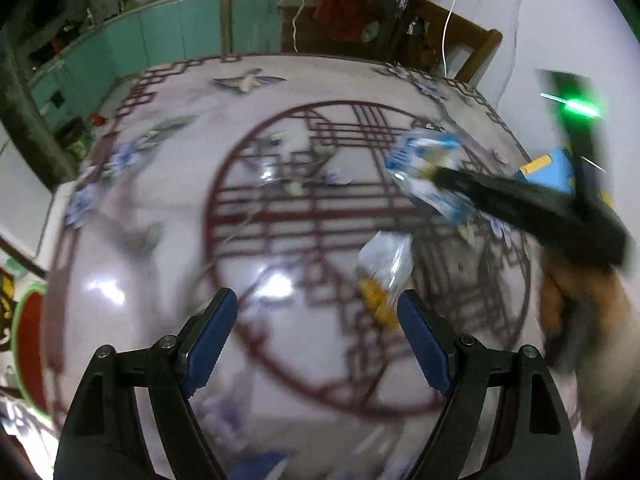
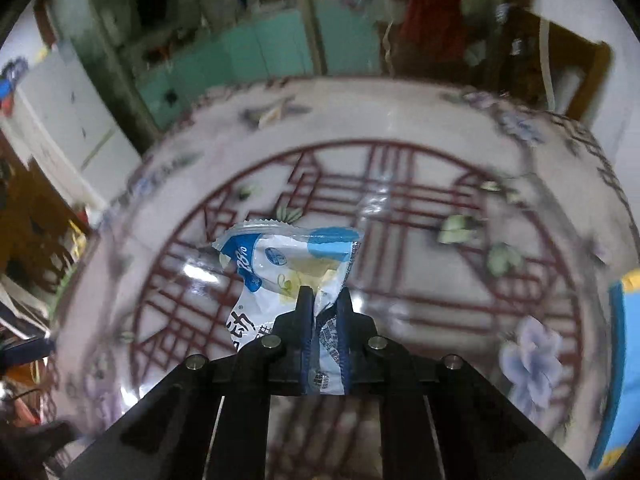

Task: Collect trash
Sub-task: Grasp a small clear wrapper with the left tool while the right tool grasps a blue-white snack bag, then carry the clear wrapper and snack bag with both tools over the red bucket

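Nearest in the left wrist view, the left gripper [image 1: 316,316] hangs over the table [image 1: 160,248] with its two blue-padded fingers [image 1: 214,332] spread wide apart and nothing between them. Just beyond its right finger lies one clear wrapper [image 1: 386,268], crumpled, with a yellow-orange patch at its near end, resting on the tabletop. Farther off and to the right, the right gripper [image 1: 440,176] reaches in with its jaws clamped on a blue-and-white wrapper [image 1: 428,168], blurred here. The right wrist view shows that wrapper [image 2: 280,264] sharply: a torn, creased food packet, white with blue bands, a pale yellow patch and printed text, its lower end pinched between the closed fingers of the right gripper [image 2: 324,300] above the table. That makes two pieces of trash in all. Behind it, a blue box with yellow trim [image 1: 554,168] sits at the table's right edge. The tabletop carries a red lattice circle and pale blue flowers.
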